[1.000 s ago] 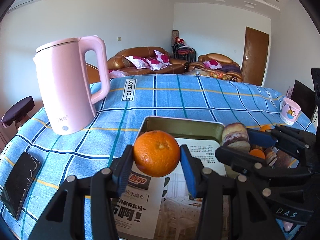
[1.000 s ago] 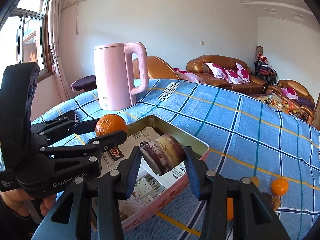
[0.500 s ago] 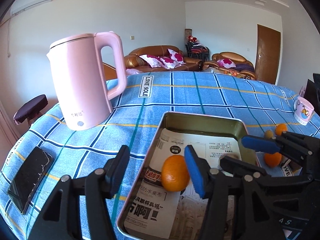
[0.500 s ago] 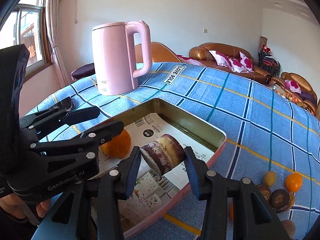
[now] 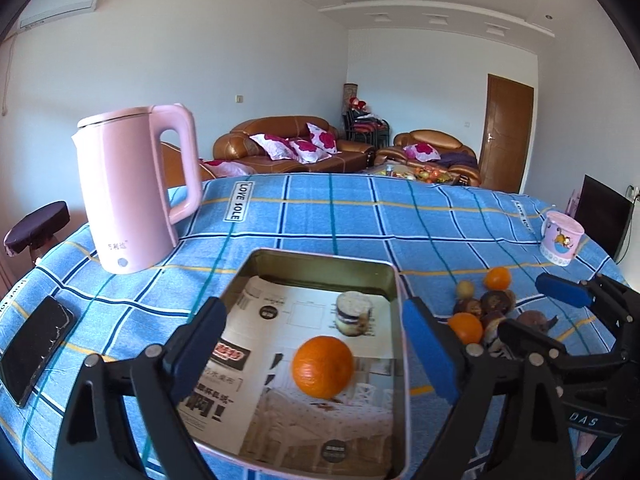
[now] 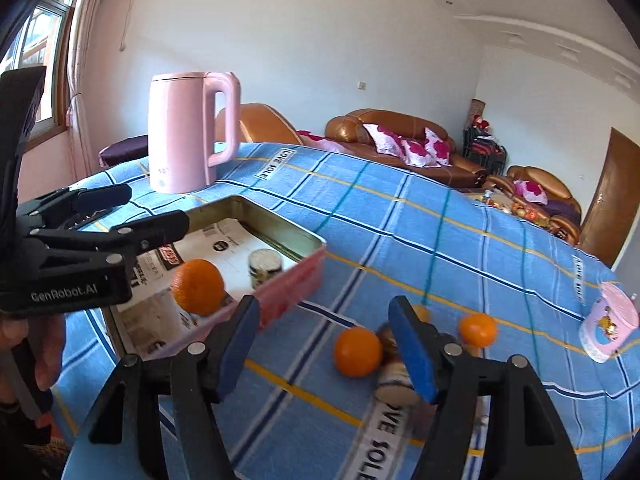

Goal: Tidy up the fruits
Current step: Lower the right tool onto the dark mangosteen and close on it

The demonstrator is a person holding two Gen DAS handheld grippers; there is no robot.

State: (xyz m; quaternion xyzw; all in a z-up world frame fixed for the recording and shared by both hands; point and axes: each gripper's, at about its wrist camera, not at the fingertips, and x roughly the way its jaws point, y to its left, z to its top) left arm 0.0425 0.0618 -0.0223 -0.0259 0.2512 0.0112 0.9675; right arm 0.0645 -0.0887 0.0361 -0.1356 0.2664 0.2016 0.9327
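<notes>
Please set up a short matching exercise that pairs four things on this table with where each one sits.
Things:
1. pink kettle
2. black phone
3. large orange
4. pink mug

Places:
A. inside the metal tray, on the printed paper
B. far right edge of the table
C. near left edge, lying flat
D. standing beyond the tray's left corner

Pairs: 1-D, 2-C, 3-A, 4-B

The blue checked cloth (image 5: 360, 216) on the tabletop bears white "LOVE SOLE" patches, the black left claw (image 6: 68, 280) body reads "GenRobot.AI", and the right claw (image 5: 520, 320) body shows "DAS".
</notes>
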